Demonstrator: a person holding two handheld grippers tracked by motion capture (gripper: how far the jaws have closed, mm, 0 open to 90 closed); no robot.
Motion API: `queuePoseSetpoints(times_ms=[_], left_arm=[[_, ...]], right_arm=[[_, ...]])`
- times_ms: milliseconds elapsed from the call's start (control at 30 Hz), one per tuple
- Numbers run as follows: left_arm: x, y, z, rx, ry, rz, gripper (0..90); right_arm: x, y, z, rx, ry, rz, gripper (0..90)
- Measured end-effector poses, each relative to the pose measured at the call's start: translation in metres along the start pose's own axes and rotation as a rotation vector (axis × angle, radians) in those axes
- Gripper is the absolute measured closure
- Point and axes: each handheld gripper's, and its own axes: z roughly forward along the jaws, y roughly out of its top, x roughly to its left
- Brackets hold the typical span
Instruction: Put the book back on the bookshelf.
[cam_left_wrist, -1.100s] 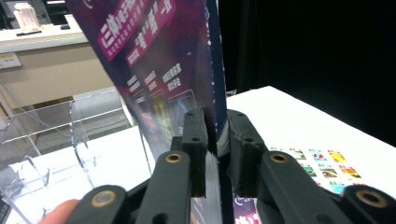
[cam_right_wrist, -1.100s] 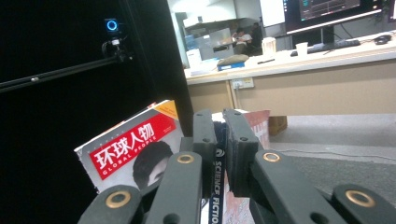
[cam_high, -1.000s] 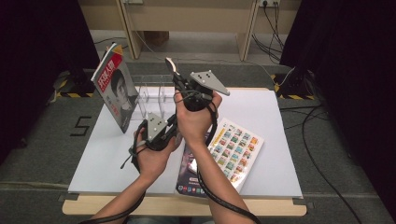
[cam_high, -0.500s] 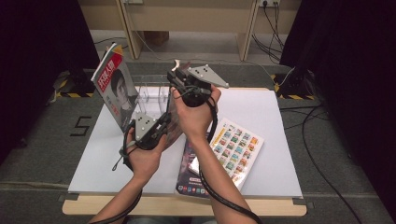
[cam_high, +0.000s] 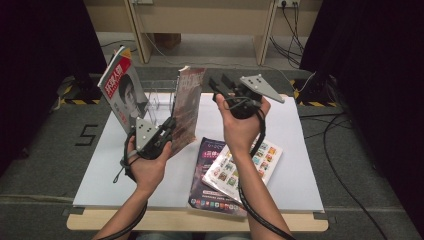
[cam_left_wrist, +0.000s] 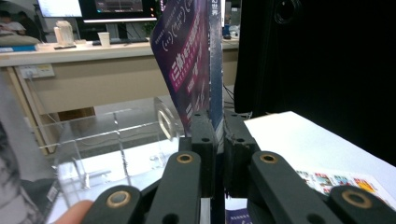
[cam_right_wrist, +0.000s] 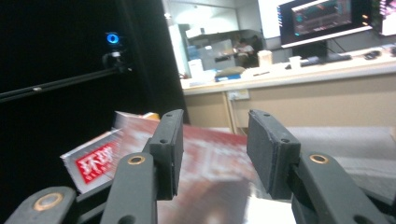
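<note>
My left gripper (cam_high: 169, 127) (cam_left_wrist: 218, 149) is shut on the lower edge of a purple-red magazine (cam_high: 188, 102) (cam_left_wrist: 191, 60) and holds it upright beside a clear acrylic rack (cam_high: 162, 95) (cam_left_wrist: 116, 135). My right gripper (cam_high: 220, 84) (cam_right_wrist: 215, 149) hangs in the air to the right of that magazine, apart from it. Its jaws have just been opening and stand wide with nothing between them. The held magazine (cam_right_wrist: 219, 172) shows blurred beyond them. A red magazine with a face on its cover (cam_high: 121, 90) (cam_right_wrist: 91, 163) leans at the rack's left end.
Two magazines lie flat on the white table (cam_high: 300, 145) near the front: a dark purple one (cam_high: 207, 187) and a colourful one (cam_high: 250, 162) (cam_left_wrist: 341, 179) partly over it. Wooden furniture legs and cables stand on the floor behind the table.
My right gripper has let go of the magazine's top, opened, and moved off to the right. The left gripper still grips the magazine and has shifted slightly left.
</note>
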Motion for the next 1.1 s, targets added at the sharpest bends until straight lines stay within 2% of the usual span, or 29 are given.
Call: queuePoseSetpoints(times_ms=[33,100,133,167,233,267,300,700,933,1100], left_arm=[[0.004,0.002,-0.002,-0.008,0.007,0.004,84.4],[0.008,0.004,-0.004,-0.014,0.012,0.007,84.3],[0.008,0.004,-0.004,-0.014,0.012,0.007,84.4],[0.011,0.006,-0.006,-0.015,0.009,0.007,84.4],[0.014,0.007,-0.008,-0.020,0.016,0.011,84.3],[0.014,0.007,-0.008,-0.020,0.016,0.011,84.3],[0.017,0.008,-0.009,-0.023,0.022,0.010,84.4],[0.036,0.016,-0.017,-0.055,0.060,0.000,84.3],[0.051,0.022,-0.022,-0.081,0.099,-0.009,84.3],[0.060,0.026,-0.025,-0.100,0.125,-0.012,84.2]], right_arm=[[-0.013,-0.005,-0.006,0.010,-0.031,-0.002,55.7],[-0.025,-0.012,-0.012,0.021,-0.056,0.006,55.4],[-0.025,-0.012,-0.012,0.021,-0.056,0.006,55.4],[-0.036,-0.019,-0.017,0.036,-0.079,0.004,54.7],[-0.045,-0.025,-0.021,0.049,-0.100,0.005,54.7],[-0.045,-0.025,-0.021,0.049,-0.100,0.005,54.7],[-0.053,-0.030,-0.025,0.054,-0.115,0.009,54.6],[-0.073,-0.044,-0.041,0.087,-0.169,-0.012,54.0],[-0.089,-0.069,-0.050,0.135,-0.211,-0.030,53.7],[-0.103,-0.086,-0.060,0.162,-0.231,-0.011,53.8]])
